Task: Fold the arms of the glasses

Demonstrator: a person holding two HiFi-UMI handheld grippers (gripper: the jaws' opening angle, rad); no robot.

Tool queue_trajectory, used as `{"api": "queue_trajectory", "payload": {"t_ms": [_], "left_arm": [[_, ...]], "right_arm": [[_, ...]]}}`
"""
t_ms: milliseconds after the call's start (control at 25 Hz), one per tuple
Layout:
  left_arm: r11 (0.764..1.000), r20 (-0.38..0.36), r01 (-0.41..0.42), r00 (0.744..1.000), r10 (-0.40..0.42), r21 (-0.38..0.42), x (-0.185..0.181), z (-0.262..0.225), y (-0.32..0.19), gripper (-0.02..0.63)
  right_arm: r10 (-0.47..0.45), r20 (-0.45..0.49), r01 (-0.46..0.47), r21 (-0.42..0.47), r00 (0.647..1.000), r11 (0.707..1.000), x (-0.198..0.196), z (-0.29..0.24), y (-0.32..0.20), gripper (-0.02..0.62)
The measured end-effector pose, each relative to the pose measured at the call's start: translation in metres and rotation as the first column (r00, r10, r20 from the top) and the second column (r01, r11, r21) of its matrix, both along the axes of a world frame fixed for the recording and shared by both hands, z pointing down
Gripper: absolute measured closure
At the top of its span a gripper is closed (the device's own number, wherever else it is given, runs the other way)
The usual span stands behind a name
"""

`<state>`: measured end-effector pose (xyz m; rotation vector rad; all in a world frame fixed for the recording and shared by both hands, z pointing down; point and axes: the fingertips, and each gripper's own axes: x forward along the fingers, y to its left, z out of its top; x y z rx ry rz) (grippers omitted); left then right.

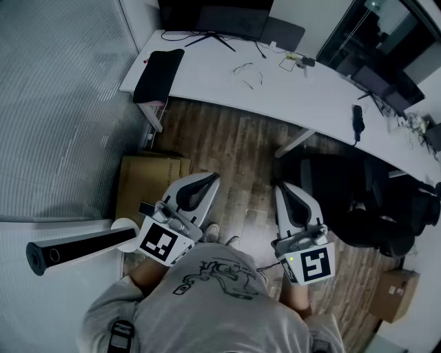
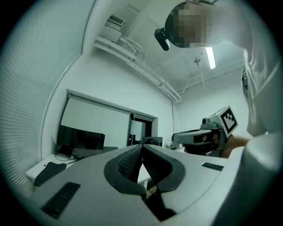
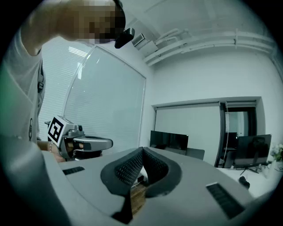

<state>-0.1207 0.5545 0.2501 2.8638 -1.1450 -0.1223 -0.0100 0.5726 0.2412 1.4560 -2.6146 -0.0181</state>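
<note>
The glasses (image 1: 243, 69) lie far off on the long white table (image 1: 303, 89); they are thin-framed and too small to tell how their arms stand. I hold both grippers close to my body, over the wooden floor and well short of the table. My left gripper (image 1: 209, 180) is shut with nothing in it, its dark pads meeting at the tip (image 2: 141, 148). My right gripper (image 1: 282, 187) is also shut and empty (image 3: 142, 151). Each gripper view shows the other gripper beside it: the right gripper (image 2: 208, 134) and the left gripper (image 3: 79, 142).
A black pouch (image 1: 158, 74) hangs over the table's left end, and a monitor (image 1: 213, 17) stands behind it. A black office chair (image 1: 344, 200) sits right of my grippers. A cardboard box (image 1: 148, 186) lies on the floor at left, near a black cylinder (image 1: 76, 248).
</note>
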Motion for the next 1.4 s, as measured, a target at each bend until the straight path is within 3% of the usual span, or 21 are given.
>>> {"api": "queue_trajectory", "payload": {"t_ms": [720,1120,1400], "left_arm": [[0.997,0.004,-0.057,0.998,0.057,-0.048,0.0,0.013,-0.016,0.584],[0.999,0.014,-0.038,0.999,0.039,-0.028,0.031,0.006,-0.074,0.584],[0.998,0.022,-0.043,0.999,0.044,-0.035,0.074,0.0,-0.125,0.584]], "right_arm": [[0.046,0.004,-0.046,-0.008,0.999,0.999,-0.002,0.013,-0.017,0.586],[0.034,0.029,-0.034,-0.005,0.999,0.999,0.03,0.016,-0.074,0.586],[0.041,0.034,-0.041,-0.005,0.999,0.999,0.078,0.011,-0.127,0.586]]}}
